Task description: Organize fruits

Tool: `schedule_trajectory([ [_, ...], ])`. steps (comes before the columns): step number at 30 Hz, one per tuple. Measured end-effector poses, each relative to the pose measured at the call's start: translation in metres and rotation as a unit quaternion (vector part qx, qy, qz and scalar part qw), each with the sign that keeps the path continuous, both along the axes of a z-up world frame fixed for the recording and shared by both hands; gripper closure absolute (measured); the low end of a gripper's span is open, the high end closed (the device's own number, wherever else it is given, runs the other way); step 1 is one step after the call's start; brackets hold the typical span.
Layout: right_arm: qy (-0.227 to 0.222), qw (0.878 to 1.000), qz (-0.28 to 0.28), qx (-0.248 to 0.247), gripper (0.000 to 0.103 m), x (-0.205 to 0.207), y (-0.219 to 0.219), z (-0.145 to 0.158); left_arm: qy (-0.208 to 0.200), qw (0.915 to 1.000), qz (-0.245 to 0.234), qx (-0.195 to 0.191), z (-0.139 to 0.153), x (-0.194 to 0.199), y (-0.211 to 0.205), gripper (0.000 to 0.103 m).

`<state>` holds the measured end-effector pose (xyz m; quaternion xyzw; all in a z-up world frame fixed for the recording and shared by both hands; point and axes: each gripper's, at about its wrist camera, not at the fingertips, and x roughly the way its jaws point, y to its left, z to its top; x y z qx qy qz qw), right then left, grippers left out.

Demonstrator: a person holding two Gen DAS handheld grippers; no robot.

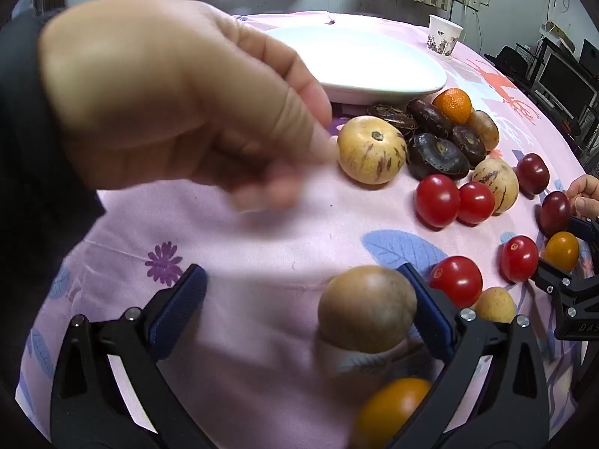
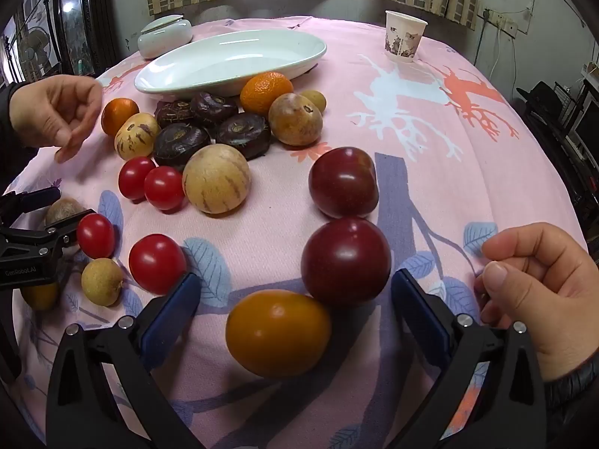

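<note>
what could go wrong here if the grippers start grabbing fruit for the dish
The fruits are round and packed close: closing the open right gripper on the yellow tomato could nudge the dark plum into rolling. The left hand blocks much of the left wrist view, hiding part of the white dish.

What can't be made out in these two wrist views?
- Left wrist view: a blurred hand covers the left part of the white dish.
- Left wrist view: the brown fruit and the orange tomato between the left gripper fingers are motion-blurred; contact cannot be told.
- Right wrist view: the left gripper body hides most of a brown fruit and a yellow one.
- Paper cup print: too small.
</note>
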<state>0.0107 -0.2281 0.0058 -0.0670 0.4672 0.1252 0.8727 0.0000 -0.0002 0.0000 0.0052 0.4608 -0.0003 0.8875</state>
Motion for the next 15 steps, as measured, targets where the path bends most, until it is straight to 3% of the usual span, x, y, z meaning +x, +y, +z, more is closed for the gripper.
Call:
schedule_trajectory([
  [15, 0.000, 1.000, 0.000, 0.000, 0.001, 0.0000, 0.0001, -0.0001, 0.000, 1.0000, 0.000, -0.003, 0.0000, 0.0000, 0.0002, 0.002],
])
